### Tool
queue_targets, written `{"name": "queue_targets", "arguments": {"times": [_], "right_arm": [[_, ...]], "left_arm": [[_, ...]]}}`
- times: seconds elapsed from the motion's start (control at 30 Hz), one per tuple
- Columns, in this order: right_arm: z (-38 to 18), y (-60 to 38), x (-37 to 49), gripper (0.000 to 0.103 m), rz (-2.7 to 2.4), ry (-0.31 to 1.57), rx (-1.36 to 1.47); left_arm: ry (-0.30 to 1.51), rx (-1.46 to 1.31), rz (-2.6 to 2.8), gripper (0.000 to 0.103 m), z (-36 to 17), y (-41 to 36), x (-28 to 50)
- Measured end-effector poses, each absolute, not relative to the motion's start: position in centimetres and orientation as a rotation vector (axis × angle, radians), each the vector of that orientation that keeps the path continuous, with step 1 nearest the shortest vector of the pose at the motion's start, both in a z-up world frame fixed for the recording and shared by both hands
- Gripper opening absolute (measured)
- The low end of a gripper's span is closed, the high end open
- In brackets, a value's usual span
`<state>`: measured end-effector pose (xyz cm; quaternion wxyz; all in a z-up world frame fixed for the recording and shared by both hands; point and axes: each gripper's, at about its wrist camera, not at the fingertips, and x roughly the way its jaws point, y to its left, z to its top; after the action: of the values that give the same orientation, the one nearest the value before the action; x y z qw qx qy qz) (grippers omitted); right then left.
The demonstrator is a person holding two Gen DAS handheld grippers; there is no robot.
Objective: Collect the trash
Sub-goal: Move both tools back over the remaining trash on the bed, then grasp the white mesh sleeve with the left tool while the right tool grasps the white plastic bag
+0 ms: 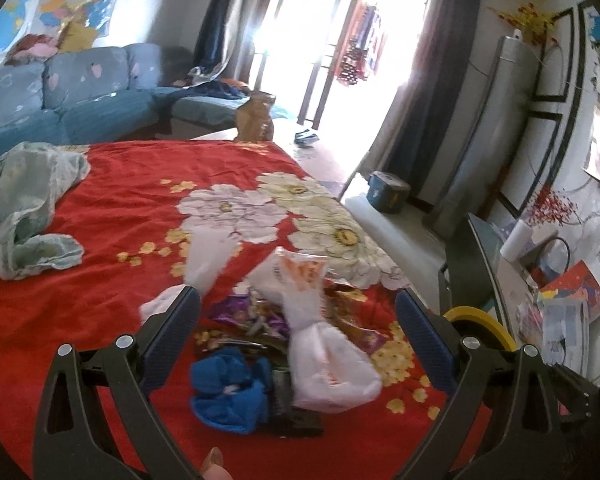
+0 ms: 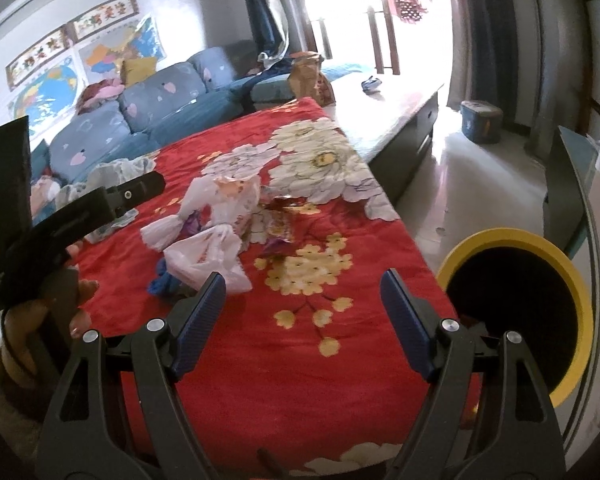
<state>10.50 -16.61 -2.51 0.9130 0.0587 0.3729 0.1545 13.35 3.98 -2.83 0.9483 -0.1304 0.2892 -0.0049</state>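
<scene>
Red floral cloth (image 2: 260,360): one trash pile (image 1: 300,340), one yellow-rimmed bin (image 2: 540,320); two hand-held grippers (image 1: 298,332) (image 2: 302,312) wide, empty.

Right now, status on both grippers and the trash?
Left hand-held gripper open over trash pile. Right hand-held gripper open, empty. Bin beside table, right. Nothing blocking.

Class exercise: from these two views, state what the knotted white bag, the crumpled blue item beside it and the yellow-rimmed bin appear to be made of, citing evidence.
Knotted white bag: thin plastic film, translucent, slightly glossy, creased at the knot.
Crumpled blue item: probably soft fabric or a glove; matte, bunched folds; blur leaves it open.
Yellow-rimmed bin: likely hard plastic, its smooth, even-coloured rim holding a round shape.
</scene>
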Motion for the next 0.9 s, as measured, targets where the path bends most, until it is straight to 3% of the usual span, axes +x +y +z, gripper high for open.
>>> {"name": "queue_targets", "arguments": {"times": [0.9], "right_arm": [[-4.6,-9.3,12.9,0.073,0.472,0.836,0.072]], "left_arm": [[0.699,-0.388,0.135,0.095,-7.6,12.4,14.4]]}}
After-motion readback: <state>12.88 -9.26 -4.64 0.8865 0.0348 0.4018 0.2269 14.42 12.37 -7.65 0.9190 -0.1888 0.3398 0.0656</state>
